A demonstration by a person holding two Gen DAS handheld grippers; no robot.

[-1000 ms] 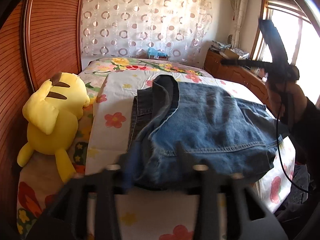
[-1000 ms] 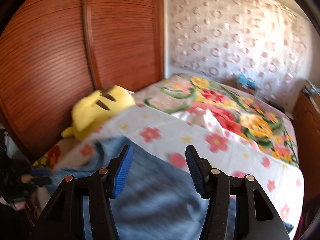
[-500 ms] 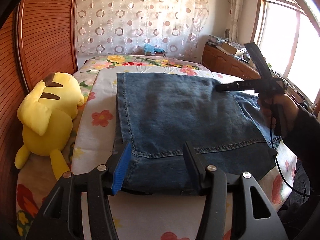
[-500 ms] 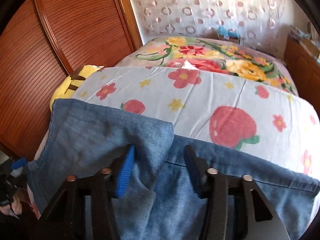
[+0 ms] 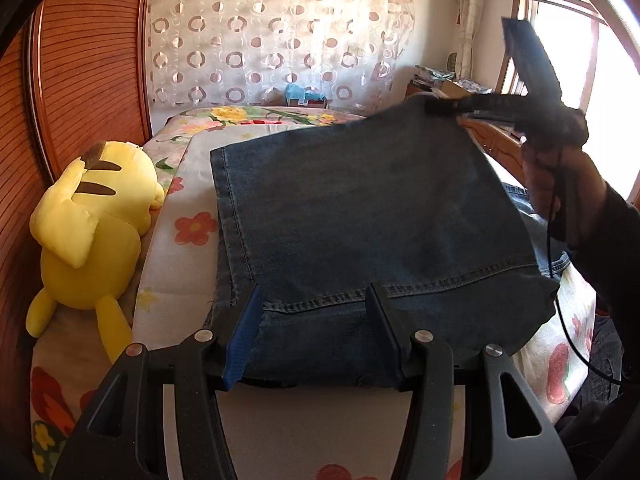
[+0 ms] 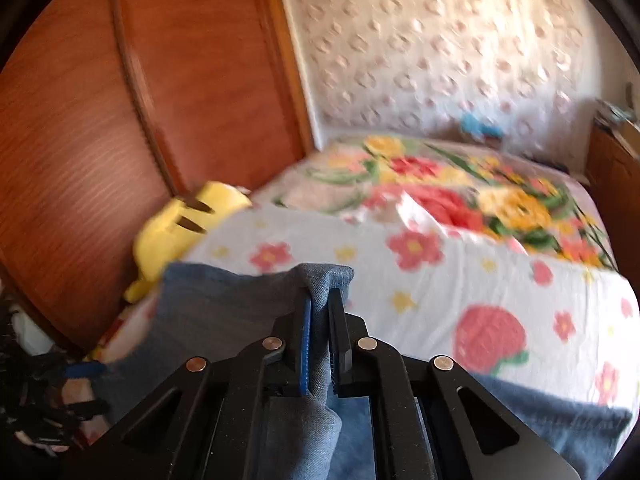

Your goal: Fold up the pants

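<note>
From the left wrist camera, the pants (image 5: 360, 216), dark blue denim, lie across the floral bed (image 5: 176, 264), with the yellow plush toy (image 5: 92, 232) just beside the bed's left edge against the wooden wardrobe (image 5: 80, 64). The left gripper (image 5: 316, 320) stands released, its jaws apart over the near hem of the pants, and the pads do not press the cloth. At the far right corner of the pants, raised off the bed, the right gripper (image 5: 436, 106) has the denim clenched, carried by a hand (image 5: 556, 176) in a dark sleeve.

From the right wrist camera, which is blurred, the right gripper (image 6: 320, 312) is clamped on a bunched fold of the pants (image 6: 224, 312), the cloth standing up between the two fingers. The rest of the denim seems to hang down toward the bed (image 6: 460, 280), though the smear makes its edge hard to trace. The plush toy (image 6: 180, 220) sits beyond the pants on the bed's left side.
</note>
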